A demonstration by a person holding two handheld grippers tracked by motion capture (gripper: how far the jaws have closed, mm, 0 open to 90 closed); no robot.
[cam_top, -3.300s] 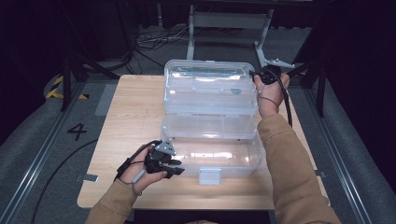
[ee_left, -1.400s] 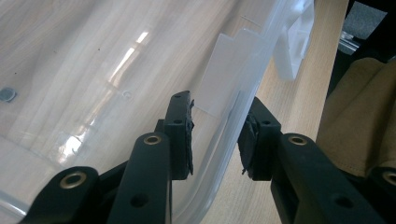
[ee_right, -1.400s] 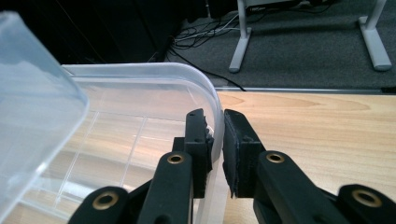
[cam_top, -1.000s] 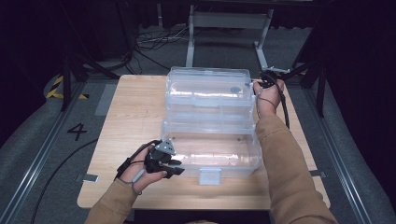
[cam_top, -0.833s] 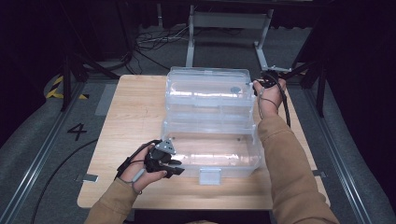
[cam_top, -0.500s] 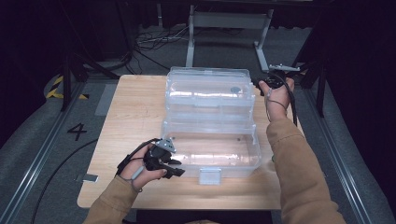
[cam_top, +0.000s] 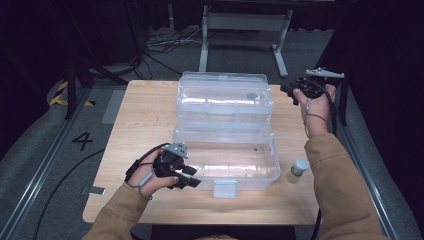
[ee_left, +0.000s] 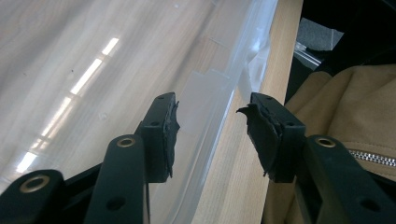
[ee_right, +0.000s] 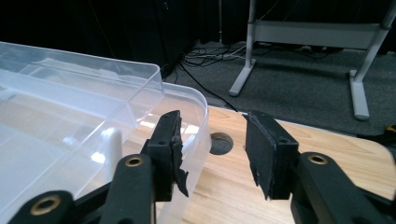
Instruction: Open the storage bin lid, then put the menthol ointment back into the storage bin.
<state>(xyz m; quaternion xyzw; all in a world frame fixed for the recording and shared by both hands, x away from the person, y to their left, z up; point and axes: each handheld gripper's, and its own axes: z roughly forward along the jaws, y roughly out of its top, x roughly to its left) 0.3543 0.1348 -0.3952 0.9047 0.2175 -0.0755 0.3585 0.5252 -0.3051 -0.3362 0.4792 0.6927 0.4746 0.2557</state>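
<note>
A clear plastic box [cam_top: 225, 160] stands on the wooden table with its lid [cam_top: 225, 97] swung back and lying open behind it. My left gripper [cam_top: 186, 176] is at the box's front left corner, jaws open. In the left gripper view my left gripper [ee_left: 210, 133] straddles the box's front wall and rim [ee_left: 212, 107] without closing on it. My right gripper [cam_top: 290, 92] is held open just off the lid's far right corner. In the right gripper view my right gripper [ee_right: 212, 149] has the lid's rounded corner [ee_right: 198, 109] beside its left jaw and nothing between the jaws.
A small grey-capped bottle [cam_top: 300, 166] stands on the table right of the box. The box's white latch [cam_top: 225, 188] hangs at its front. A round hole [ee_right: 220, 142] is in the table top near the lid's corner. Floor cables and a metal stand [cam_top: 245, 22] lie beyond the table.
My right gripper has drawn away to the right from the lid's right edge, where it was a second ago. The lid stays open. The left gripper has not moved.
</note>
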